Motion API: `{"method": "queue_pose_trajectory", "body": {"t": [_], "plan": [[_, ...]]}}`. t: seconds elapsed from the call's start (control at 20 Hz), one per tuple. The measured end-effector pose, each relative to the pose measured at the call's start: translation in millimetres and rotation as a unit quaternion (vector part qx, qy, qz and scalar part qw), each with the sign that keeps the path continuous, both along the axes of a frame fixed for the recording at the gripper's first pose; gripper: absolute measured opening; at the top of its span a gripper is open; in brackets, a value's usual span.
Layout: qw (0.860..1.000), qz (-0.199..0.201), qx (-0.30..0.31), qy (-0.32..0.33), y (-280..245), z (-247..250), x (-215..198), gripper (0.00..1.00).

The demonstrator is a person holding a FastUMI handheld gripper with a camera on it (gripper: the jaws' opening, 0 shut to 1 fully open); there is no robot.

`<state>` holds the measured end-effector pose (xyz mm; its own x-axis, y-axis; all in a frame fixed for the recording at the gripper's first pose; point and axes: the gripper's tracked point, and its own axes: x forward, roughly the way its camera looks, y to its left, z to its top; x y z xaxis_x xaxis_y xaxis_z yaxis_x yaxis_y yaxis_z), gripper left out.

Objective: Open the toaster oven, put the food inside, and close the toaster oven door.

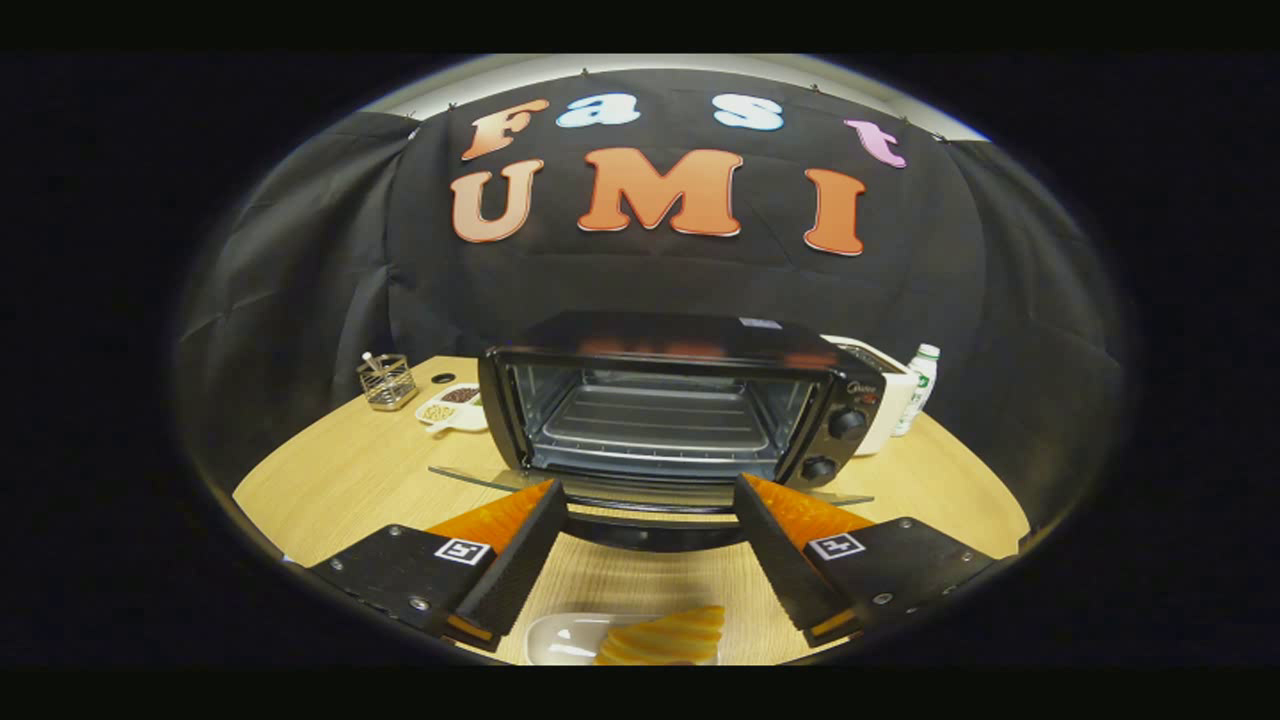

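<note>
A black toaster oven [690,400] stands on the wooden table just beyond my fingers. Its glass door [650,490] lies folded down flat toward me, with the handle [655,535] between my fingertips. Inside, a wire rack [655,420] is bare. My gripper [650,500] is open, its fingers spread wide above the door's front edge with nothing held. Below and between the fingers, a golden croissant [665,640] rests on a white plate [560,640] close to me.
A wire basket [387,382] and a white dish of snacks [455,408] sit left of the oven. Right of it stand a white appliance [885,400] and a small white bottle [920,385]. Bare tabletop [350,480] lies on both sides.
</note>
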<state>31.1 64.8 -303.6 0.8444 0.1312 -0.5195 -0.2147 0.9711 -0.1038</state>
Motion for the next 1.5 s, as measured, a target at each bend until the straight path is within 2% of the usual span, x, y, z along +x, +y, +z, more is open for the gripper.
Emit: {"method": "queue_pose_trajectory", "body": {"t": [0.35,0.7,0.95,1.15,1.3,1.5], "plan": [[0.998,-0.011,0.049,0.035,0.4,-38.7,-22.0,1.00],[0.997,-0.009,0.027,0.066,1.9,-85.1,-36.3,0.99],[0.998,-0.016,0.030,0.054,-0.5,-82.6,-41.0,0.99],[0.997,-0.043,0.053,0.032,-8.6,-60.8,-49.1,0.99],[0.995,-0.078,0.064,0.023,-22.6,-46.8,-60.2,0.99],[0.989,-0.116,0.082,0.036,-30.3,-41.5,-94.9,0.99]]}}
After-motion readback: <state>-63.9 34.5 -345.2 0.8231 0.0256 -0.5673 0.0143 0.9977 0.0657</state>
